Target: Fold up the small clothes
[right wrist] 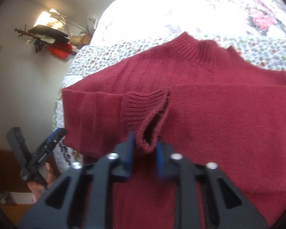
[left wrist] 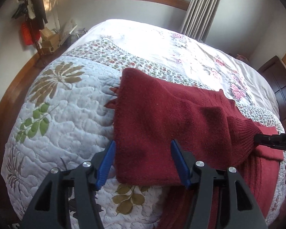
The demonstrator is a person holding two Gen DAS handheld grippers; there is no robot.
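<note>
1. Sweater (left wrist: 162, 126), dark red knit, is lying across the quilted floral bedspread (left wrist: 66, 103) in front of me, one sleeve folded over its body.
2. I am holding my left gripper (left wrist: 143, 164) wide open at the sweater's folded left edge, its blue pads (left wrist: 106, 164) straddling the cloth and gripping nothing.
3. I am holding my right gripper (right wrist: 144, 152) partly open around the ribbed cuff (right wrist: 148, 112) of the sleeve; the cuff's end is sitting between the pads, though I cannot tell whether they are pinching it.
</note>
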